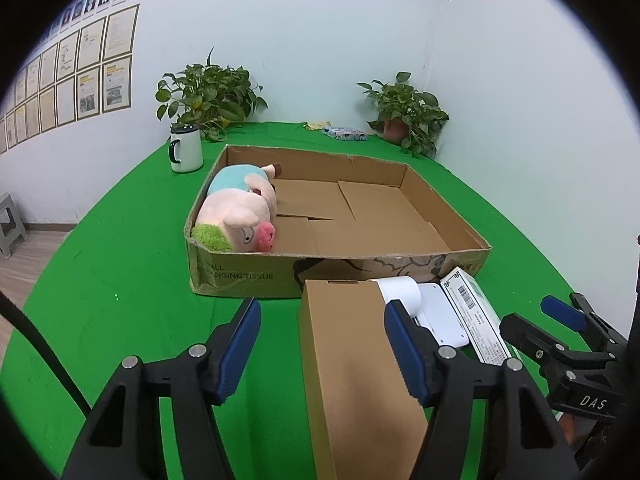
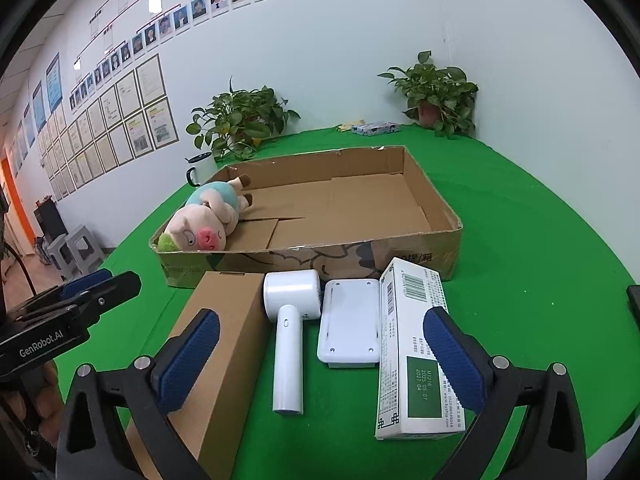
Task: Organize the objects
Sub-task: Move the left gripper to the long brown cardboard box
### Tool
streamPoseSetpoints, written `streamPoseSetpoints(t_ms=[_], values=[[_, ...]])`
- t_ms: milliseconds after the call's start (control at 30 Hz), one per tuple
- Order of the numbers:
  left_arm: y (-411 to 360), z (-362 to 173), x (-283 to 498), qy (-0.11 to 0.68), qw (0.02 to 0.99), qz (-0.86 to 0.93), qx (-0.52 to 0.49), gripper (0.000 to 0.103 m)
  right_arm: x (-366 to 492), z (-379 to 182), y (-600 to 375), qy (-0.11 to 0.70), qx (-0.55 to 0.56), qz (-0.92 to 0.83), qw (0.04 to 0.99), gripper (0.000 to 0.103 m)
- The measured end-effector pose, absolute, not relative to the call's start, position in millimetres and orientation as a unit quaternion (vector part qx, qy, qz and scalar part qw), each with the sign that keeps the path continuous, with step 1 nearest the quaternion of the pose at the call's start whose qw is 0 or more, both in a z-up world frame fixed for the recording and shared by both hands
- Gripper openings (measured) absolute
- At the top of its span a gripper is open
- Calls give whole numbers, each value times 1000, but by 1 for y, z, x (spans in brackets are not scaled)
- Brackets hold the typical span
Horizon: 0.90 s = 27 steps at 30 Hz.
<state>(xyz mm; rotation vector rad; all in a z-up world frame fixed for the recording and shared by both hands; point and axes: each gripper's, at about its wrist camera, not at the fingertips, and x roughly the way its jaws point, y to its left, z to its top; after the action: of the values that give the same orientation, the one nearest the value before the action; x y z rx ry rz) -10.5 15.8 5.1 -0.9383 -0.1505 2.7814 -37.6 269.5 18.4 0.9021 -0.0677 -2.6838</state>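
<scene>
A green cloth [image 2: 520,240] is seen; plain brown is shown by the tray [image 2: 420,252] and box [image 2: 228,328]. At ten o'clock, pink, blue and green are worn by the pig [image 2: 204,220].

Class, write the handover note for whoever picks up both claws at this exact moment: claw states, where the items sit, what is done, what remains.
Left claw: open, empty, straddling the plain brown box.
Right claw: open, empty, above the row of items.
Done: plush pig lies in the cardboard tray, left end.
Left: brown box, white handheld device, flat white case and printed carton lie on the green table in front of the tray.
</scene>
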Motion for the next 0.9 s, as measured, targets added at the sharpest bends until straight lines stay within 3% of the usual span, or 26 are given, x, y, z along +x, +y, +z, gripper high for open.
streamPoseSetpoints(t_ms=[100, 433, 733, 900], values=[[15, 1, -10, -51, 121, 935, -328, 78, -33, 18, 268, -29, 314, -930, 186, 102], [7, -43, -7, -99, 191, 885, -412, 78, 35, -11, 217, 10, 379, -854, 357, 102], [-4, -80, -7, -169, 236, 834, -469, 76, 50, -44, 174, 59, 427, -839, 333, 102], [0, -83, -2, -184, 263, 819, -475, 68, 41, -53, 166, 60, 437, -835, 330, 102]])
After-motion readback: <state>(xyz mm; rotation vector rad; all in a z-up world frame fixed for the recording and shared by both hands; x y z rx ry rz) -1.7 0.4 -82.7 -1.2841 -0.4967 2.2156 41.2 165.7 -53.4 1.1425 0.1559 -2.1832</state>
